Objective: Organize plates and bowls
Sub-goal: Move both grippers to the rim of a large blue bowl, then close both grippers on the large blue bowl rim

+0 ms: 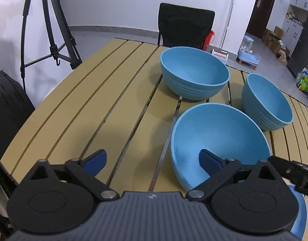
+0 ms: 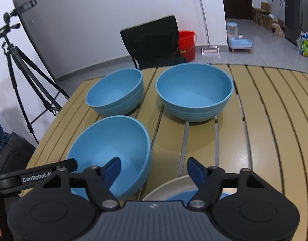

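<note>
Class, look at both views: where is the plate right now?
Only the right wrist view shows the plate clearly: at the table's near edge, right beside the nearest bowl, just under the right gripper.

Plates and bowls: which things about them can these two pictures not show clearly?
- Plate, right wrist view: mostly hidden behind the right claw; stack count unclear.
- Near bowl, left wrist view: its near rim is hidden by the left claw.
- Blue object, left wrist view: cut off by the edge.
</note>
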Action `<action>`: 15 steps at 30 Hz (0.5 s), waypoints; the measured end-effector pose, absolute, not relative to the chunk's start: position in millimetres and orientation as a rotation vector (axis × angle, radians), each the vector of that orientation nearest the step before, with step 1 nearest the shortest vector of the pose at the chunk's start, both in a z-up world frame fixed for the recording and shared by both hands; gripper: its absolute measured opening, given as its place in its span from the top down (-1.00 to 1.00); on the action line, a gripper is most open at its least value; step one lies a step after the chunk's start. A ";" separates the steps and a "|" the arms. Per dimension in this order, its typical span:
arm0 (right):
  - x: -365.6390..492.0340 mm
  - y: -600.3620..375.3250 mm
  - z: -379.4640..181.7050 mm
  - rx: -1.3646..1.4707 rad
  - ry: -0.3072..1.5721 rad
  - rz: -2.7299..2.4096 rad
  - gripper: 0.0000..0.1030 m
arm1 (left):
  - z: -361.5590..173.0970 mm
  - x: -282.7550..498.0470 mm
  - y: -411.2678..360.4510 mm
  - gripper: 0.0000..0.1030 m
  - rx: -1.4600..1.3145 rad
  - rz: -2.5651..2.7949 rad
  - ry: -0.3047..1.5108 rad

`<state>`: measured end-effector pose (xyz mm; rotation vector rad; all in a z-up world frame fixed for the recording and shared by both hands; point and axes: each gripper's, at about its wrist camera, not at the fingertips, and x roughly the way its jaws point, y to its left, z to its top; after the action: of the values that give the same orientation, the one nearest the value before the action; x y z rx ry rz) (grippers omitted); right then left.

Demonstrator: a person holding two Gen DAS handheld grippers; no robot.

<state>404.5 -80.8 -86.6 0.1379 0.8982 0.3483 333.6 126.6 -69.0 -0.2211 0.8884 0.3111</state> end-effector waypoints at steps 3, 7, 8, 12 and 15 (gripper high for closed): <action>417.3 -73.4 -97.1 0.140 0.934 0.345 -0.07 | -75.3 345.3 125.6 -0.55 -0.227 0.313 0.911; 432.0 -66.8 -109.6 0.149 0.980 0.334 0.23 | -85.4 355.6 125.7 0.02 -0.279 0.302 0.956; 434.2 -66.3 -112.1 0.157 0.990 0.330 0.24 | -87.4 358.4 127.0 0.20 -0.287 0.301 0.966; 437.5 -65.5 -118.2 0.178 1.011 0.333 0.52 | -91.4 360.3 125.1 0.64 -0.299 0.284 0.972; 435.6 -63.3 -117.6 0.202 1.009 0.368 0.77 | -89.8 359.8 117.7 0.79 -0.281 0.269 0.967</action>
<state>435.6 -63.3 -117.6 0.2019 1.0091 0.3677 359.8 117.7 -89.8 -0.2809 0.9669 0.2691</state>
